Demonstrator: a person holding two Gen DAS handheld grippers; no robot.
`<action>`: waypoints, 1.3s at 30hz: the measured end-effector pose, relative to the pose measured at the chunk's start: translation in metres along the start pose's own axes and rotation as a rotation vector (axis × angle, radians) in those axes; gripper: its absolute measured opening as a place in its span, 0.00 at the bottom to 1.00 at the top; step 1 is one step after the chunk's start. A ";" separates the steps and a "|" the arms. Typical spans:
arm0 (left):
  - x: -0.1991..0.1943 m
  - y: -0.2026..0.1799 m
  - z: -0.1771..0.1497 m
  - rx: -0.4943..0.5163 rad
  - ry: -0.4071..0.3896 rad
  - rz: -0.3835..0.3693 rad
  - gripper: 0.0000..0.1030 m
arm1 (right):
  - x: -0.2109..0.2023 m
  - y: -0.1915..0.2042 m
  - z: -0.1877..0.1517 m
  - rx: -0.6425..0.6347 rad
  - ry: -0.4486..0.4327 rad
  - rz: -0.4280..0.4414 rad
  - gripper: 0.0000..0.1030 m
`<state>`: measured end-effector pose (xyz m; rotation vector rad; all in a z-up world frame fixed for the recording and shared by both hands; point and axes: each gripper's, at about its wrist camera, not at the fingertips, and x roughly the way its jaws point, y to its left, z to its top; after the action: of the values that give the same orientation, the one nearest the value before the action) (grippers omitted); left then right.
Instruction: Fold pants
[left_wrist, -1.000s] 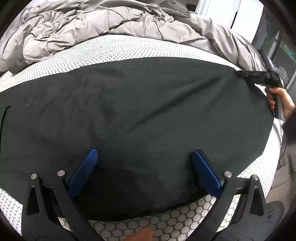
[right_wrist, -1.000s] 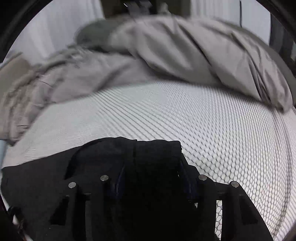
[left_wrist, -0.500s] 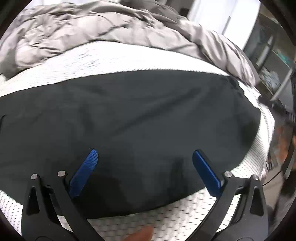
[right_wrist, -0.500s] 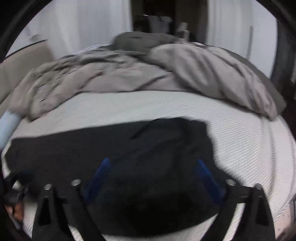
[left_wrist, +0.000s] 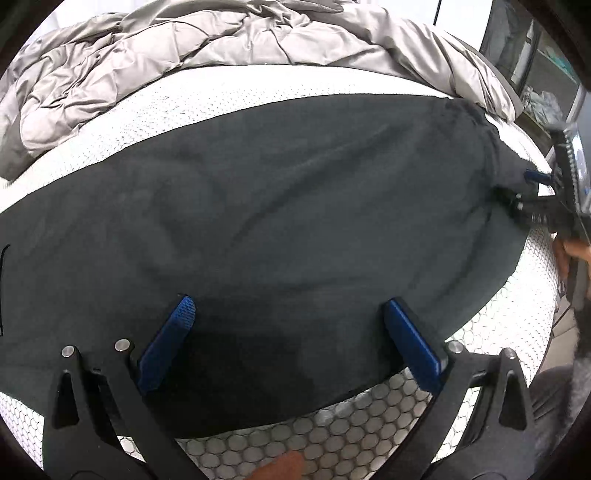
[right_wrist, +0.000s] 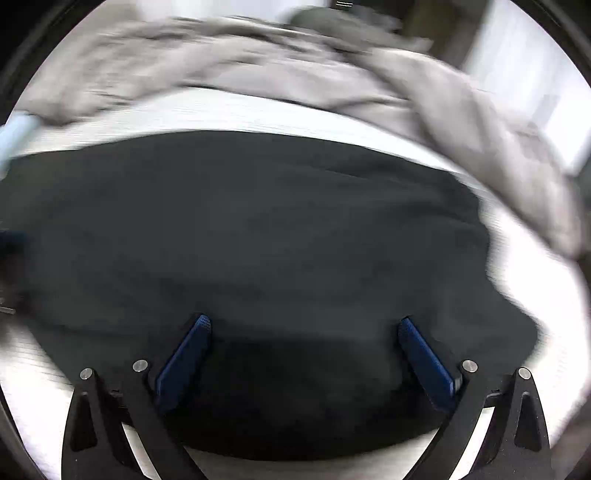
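Your left gripper (left_wrist: 286, 314) hangs over the near edge of the pants (left_wrist: 258, 206), its blue fingers (left_wrist: 168, 343) spread wide with nothing pinched between them. The pants lie flat as one broad dark sheet across the bed (left_wrist: 351, 439), on the white honeycomb-patterned mattress cover. A rumpled grey duvet (left_wrist: 184, 40) is bunched along the far side.

Your right gripper (right_wrist: 303, 354) also has its fingers (right_wrist: 424, 358) set wide, with only flat cloth below them; that view is blurred. In the left wrist view, the right gripper sits at the right end of the pants, just beside the cloth edge; you cannot tell from there whether it touches. Your right hand (left_wrist: 574, 254) shows behind it.
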<state>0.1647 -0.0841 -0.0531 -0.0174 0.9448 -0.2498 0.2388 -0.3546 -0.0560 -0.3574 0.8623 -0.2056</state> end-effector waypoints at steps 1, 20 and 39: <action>0.000 0.001 0.000 -0.002 0.001 0.000 0.99 | 0.007 -0.022 -0.004 0.057 0.010 -0.042 0.99; 0.045 -0.019 0.073 0.056 0.055 0.036 0.99 | 0.007 0.077 0.047 -0.008 0.017 0.360 0.99; 0.016 0.052 0.058 -0.077 -0.024 0.030 0.99 | 0.000 0.036 0.054 0.014 -0.089 0.152 0.99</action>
<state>0.2310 -0.0428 -0.0380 -0.0765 0.9298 -0.1853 0.2810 -0.3095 -0.0376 -0.2844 0.7962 -0.0548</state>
